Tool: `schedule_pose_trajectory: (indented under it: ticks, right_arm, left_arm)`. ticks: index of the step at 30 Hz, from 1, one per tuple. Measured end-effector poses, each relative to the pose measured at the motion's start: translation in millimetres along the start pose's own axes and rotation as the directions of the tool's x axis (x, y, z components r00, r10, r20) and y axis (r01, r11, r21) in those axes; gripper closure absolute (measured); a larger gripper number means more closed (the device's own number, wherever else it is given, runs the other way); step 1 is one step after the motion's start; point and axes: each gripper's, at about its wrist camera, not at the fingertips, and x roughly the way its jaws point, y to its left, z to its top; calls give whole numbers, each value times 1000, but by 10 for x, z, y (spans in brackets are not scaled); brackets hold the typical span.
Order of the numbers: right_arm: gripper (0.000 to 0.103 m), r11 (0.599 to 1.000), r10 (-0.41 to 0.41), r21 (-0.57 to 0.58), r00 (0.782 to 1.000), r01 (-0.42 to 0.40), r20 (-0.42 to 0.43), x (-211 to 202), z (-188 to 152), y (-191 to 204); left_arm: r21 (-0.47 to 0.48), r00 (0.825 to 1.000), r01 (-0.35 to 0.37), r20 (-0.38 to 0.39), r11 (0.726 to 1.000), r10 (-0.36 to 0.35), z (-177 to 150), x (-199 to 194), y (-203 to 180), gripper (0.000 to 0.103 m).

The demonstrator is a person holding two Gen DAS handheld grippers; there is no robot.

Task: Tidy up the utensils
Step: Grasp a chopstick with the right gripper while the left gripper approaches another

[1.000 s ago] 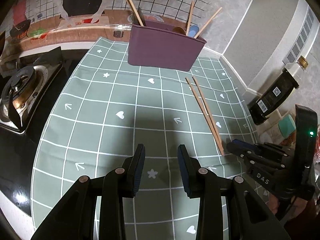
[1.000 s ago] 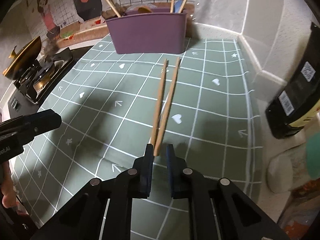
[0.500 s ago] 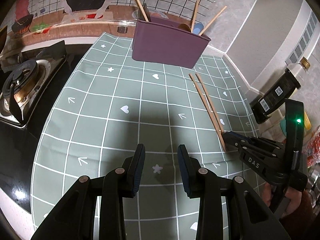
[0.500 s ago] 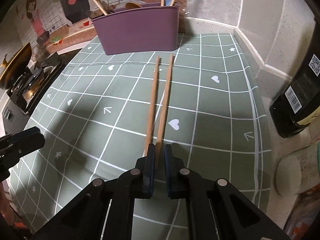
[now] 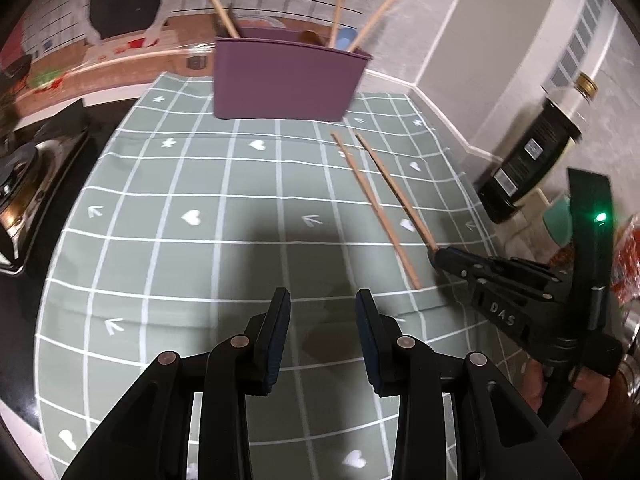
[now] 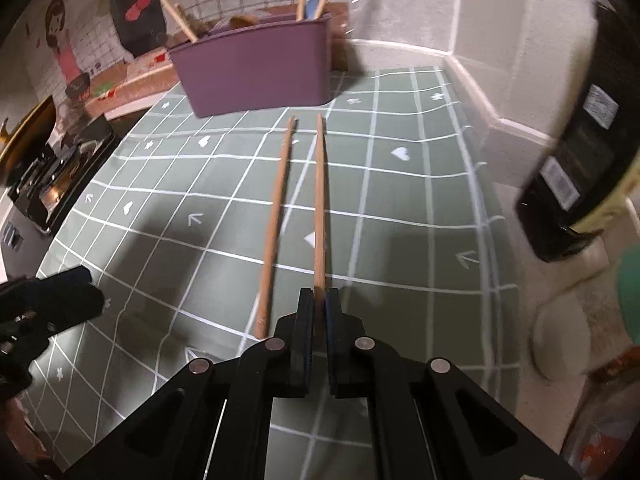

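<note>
Two wooden chopsticks point toward a purple utensil holder at the back of a green grid mat. My right gripper is shut on the near end of the right chopstick. The left chopstick lies loose on the mat beside it. In the left wrist view the right gripper grips the right chopstick, with the other chopstick next to it. My left gripper is open and empty above the mat. The holder has several sticks and spoons standing in it.
A gas stove sits at the mat's left. A dark bottle and small jars stand along the right wall. A wooden ledge runs behind the holder. A white lidded pot sits at the right.
My right gripper has closed from a narrow gap onto the right chopstick's near end. The two chopsticks now lie more parallel. My left gripper stays open and has shifted slightly.
</note>
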Motion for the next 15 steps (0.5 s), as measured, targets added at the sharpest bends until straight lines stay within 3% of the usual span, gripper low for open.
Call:
schedule_pose_trajectory:
  ticks: [9,15]
  right_arm:
    - [97,991,-8,131,997,-1,73,-318,-127,-297]
    - [97,988,3,152,997,-14,72,-343,-232,-365]
  left_arm:
    - [72,994,108,-36,992,-106,-63,297,-477,68]
    - [81,998,56,-46,995,-53,-26,541,-702,70]
